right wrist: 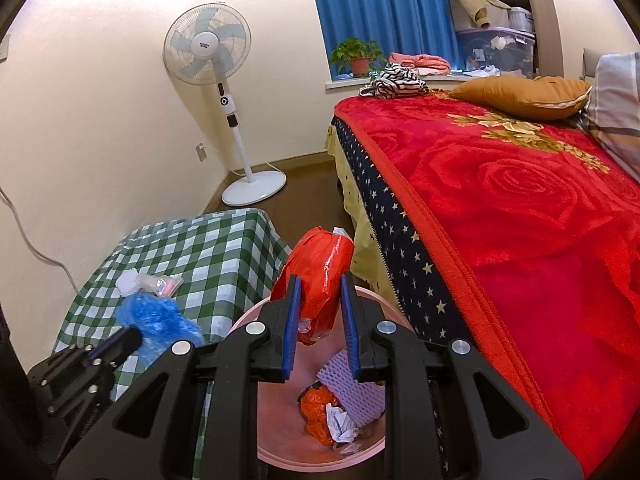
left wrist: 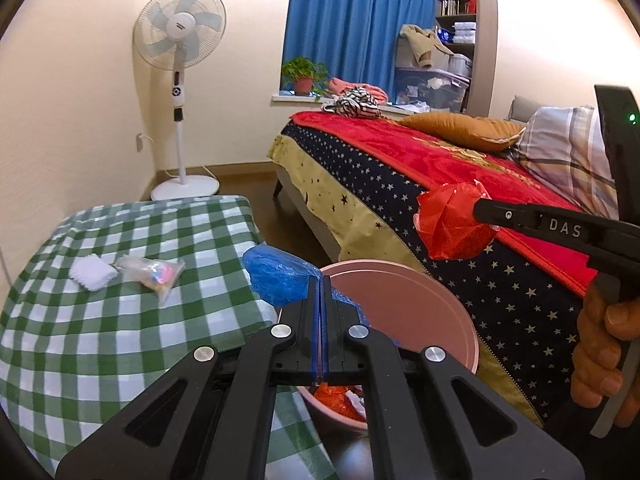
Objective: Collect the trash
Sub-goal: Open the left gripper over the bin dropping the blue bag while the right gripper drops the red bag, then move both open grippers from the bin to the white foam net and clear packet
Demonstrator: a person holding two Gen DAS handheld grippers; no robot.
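Bin: we see the pink bin (right wrist: 280, 452) at six o'clock, already holding orange and white scraps
Right gripper (right wrist: 320, 316): pinching the red bag (right wrist: 320, 272) right over the bin; ready to drop
Left gripper (left wrist: 321, 300): pressed together on the blue bag (left wrist: 276, 276), at the bin's rim
Table: at ten o'clock, a white scrap (left wrist: 93, 273) and a clear packet (left wrist: 154, 272) are left

We're in a lived-in bedroom at home: a bed (right wrist: 520, 208) under a red rose-patterned blanket (right wrist: 540, 240), with an orange-brown pillow (right wrist: 520, 96) and a checked one at its head. A white pedestal fan (left wrist: 180, 40) stands in the corner, blue curtains (left wrist: 352, 24) hang over a sill carrying a potted plant (left wrist: 304, 74) and folded clothes, and shelves (left wrist: 460, 20) with books and storage boxes rise beyond.
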